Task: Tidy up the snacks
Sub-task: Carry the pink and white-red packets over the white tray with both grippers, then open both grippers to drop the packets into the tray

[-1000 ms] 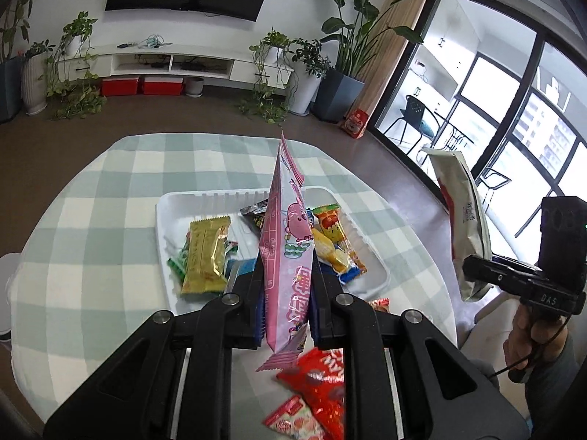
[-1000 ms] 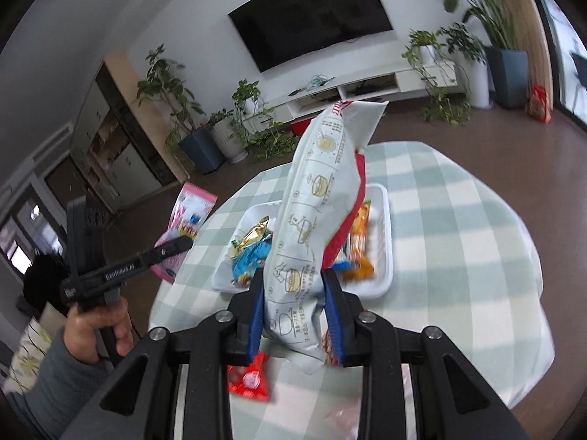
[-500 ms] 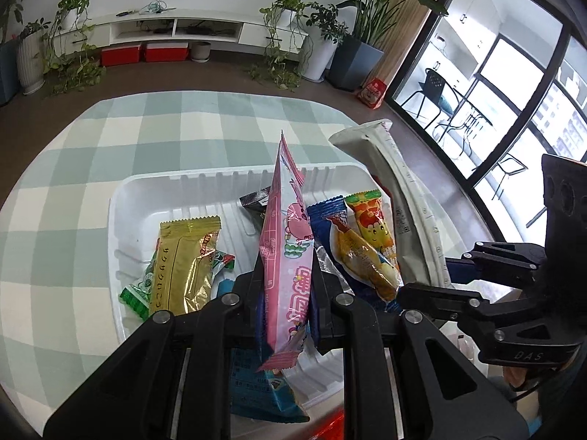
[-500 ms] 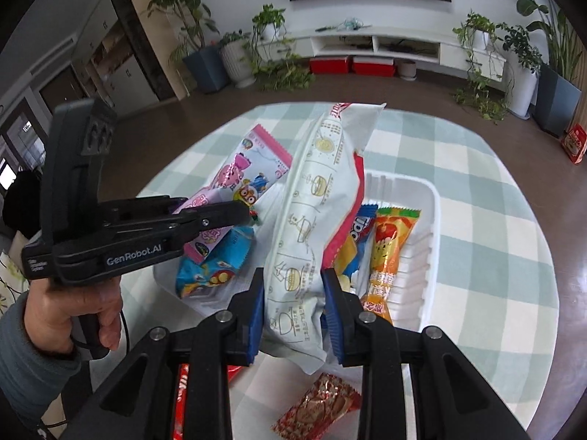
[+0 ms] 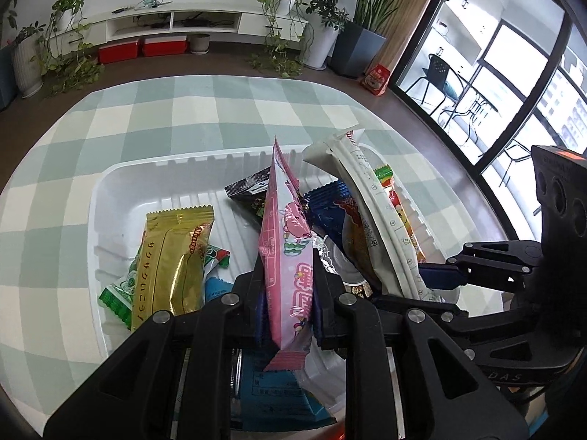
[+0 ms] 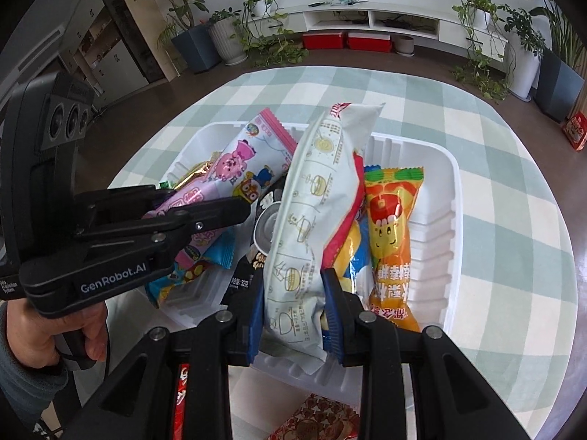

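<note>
Hovering over the white tray (image 5: 110,198), both of the person's tools are carrying snacks: the left hand-held gripper (image 5: 286,311) is clamped on a pink packet (image 5: 284,253) near its lower end, and the right hand-held gripper (image 6: 293,315) is clamped on a white noodle-print packet (image 6: 315,201), also low down, so that each bag is standing up above the fingers. Both packets are looking light and soft, thin crinkly film with air inside, so I am judging they will flop and slide if gripped loosely; taking hold across the flat body near the sealed end, as is happening now, is seeming the safest place, since a hard squeeze in the middle could crush what is inside. The film is looking glossy and probably slippery. The tray is sitting on the bench (image 5: 220,110) under a green checked cloth and is already holding several snacks: a gold packet (image 5: 172,264) lying over a green-and-white one (image 5: 121,293), a black packet (image 5: 253,198) toward the back, a dark blue bag (image 5: 330,212), an orange packet (image 6: 392,234) along the right side, and a light blue packet (image 6: 176,282) at the near edge. Outside the tray, a red patterned packet (image 6: 315,421) is waiting on the cloth close to the person, so I am judging the sorting is well along but not finished.
</note>
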Motion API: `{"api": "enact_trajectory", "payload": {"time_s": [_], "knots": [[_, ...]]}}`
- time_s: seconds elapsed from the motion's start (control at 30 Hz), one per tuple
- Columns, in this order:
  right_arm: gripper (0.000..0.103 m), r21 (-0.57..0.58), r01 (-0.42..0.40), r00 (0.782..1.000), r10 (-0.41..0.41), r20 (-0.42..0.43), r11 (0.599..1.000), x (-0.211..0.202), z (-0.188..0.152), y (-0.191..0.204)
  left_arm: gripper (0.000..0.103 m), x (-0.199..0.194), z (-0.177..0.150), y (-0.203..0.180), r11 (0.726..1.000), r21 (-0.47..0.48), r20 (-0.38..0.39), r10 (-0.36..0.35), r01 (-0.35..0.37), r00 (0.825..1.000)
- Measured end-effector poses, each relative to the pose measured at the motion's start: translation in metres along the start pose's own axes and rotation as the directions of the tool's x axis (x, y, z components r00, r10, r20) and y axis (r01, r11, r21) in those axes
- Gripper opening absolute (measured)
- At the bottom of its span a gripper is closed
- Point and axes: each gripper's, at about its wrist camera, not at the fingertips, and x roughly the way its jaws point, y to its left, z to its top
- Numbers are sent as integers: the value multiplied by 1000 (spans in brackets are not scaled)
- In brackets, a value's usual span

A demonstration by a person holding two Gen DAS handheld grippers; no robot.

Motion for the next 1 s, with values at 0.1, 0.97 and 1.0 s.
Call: {"api": "enact_trajectory", "payload": {"time_s": [0.1, 0.97, 1.0], "knots": [[33, -17, 10, 1000, -10, -12, 1000, 3, 0, 3, 21, 2, 1, 2, 1000, -2, -5, 3, -3, 1000], [48, 8, 33, 997, -33, 66, 999, -28, -7, 2, 61, -27, -4, 10, 999, -49, 48, 14, -11, 999], [49, 8, 31, 997, -32, 71, 999, -30, -8, 3, 61, -29, -4, 9, 999, -49, 54, 11, -9, 998]]}}
